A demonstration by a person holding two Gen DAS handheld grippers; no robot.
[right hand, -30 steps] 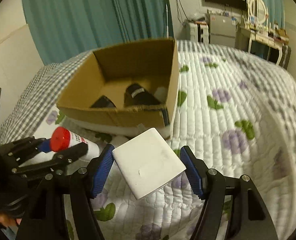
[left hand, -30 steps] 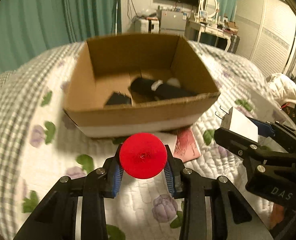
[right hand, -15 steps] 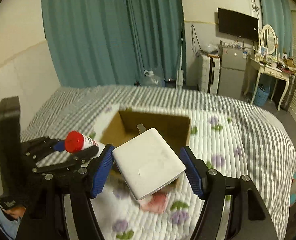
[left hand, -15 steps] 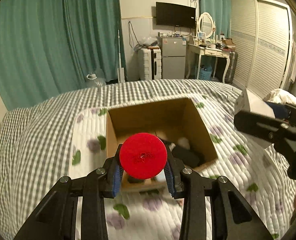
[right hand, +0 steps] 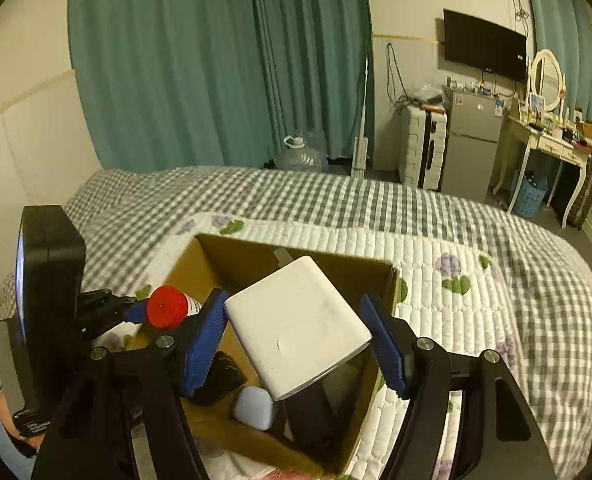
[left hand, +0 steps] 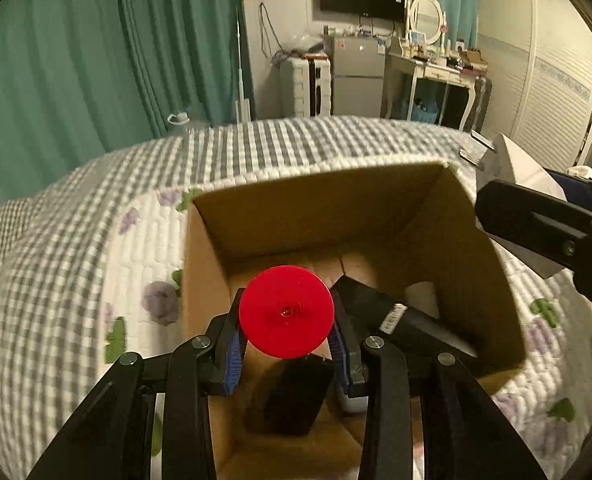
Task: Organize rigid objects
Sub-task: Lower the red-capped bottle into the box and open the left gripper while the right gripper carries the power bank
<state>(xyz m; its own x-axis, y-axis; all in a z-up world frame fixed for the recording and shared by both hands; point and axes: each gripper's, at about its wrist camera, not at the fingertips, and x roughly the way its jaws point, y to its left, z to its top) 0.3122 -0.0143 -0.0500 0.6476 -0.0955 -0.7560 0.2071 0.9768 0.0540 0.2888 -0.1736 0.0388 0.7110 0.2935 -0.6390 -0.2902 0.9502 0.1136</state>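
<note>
Above the open cardboard box (left hand: 424, 216) on the bed (right hand: 496, 240), both grippers hold items. Left gripper (left hand: 285, 338): fingers clamped on a white bottle with a red cap (left hand: 285, 317), positioned over the box's left portion. Right gripper (right hand: 296, 336): fingers clamped on a white charger (right hand: 296, 326), prongs pointing away, positioned over the box's centre. Box contents: a black flat item (left hand: 296, 392), a black cylinder with a label (left hand: 396, 320), and a small pale rounded case (right hand: 254, 407) on the box floor.
</note>
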